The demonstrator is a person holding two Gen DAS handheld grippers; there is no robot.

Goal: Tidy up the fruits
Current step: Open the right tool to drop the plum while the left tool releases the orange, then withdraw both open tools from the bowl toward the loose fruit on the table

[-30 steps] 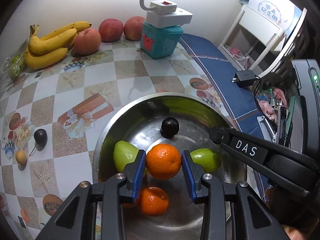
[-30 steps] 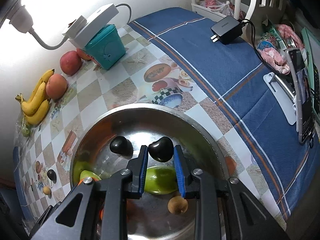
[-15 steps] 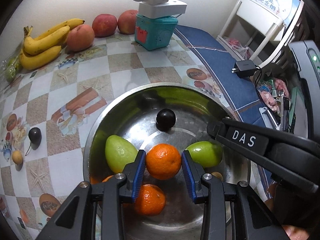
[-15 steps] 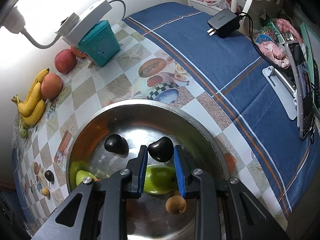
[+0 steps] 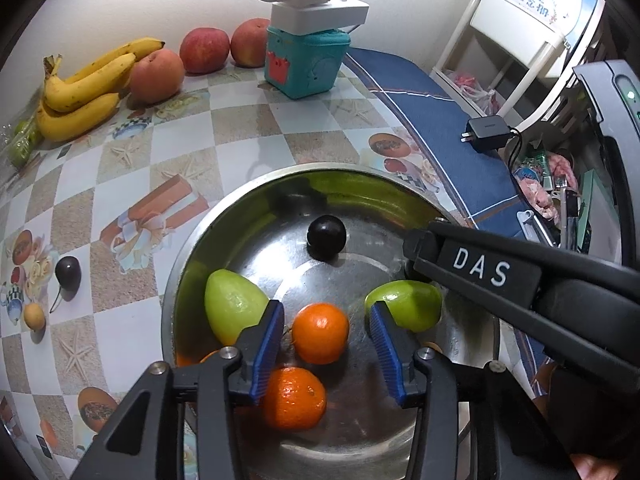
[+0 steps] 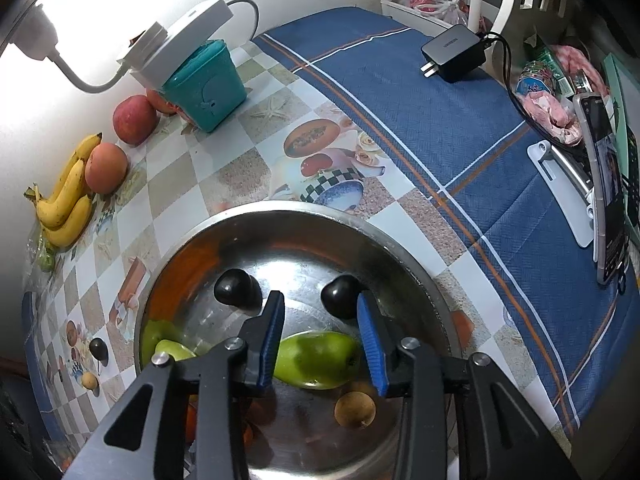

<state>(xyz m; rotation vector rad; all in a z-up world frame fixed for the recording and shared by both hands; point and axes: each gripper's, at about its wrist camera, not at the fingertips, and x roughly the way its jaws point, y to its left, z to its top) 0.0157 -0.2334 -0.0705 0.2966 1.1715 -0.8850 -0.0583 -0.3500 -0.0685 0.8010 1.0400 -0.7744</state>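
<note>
A steel bowl (image 5: 256, 200) (image 6: 404, 240) sits on the checked tablecloth. My left gripper (image 5: 326, 336) is open above it, and an orange (image 5: 320, 332) lies loose in the bowl between its jaws. A second orange (image 5: 294, 398), two green fruits (image 5: 232, 308) (image 5: 412, 304) and a dark plum (image 5: 326, 237) also lie in the bowl. My right gripper (image 6: 320, 332) is open over the bowl; a dark plum (image 6: 340, 295) rests by its right finger, another plum (image 6: 234, 290) to the left, a green fruit (image 6: 316, 358) and a small brown fruit (image 6: 354, 410) below.
Bananas (image 5: 84, 88), a peach (image 5: 156, 74) and two apples (image 5: 204, 50) line the back wall beside a teal box (image 5: 306, 64) with a power strip on top. A dark plum (image 5: 67, 274) and a small yellow fruit (image 5: 34, 316) lie on the cloth at left. A charger (image 6: 456, 54) lies on the blue cloth.
Both grippers have opened. The left let go of the orange and the right let go of the dark plum; both fruits now lie in the bowl.
</note>
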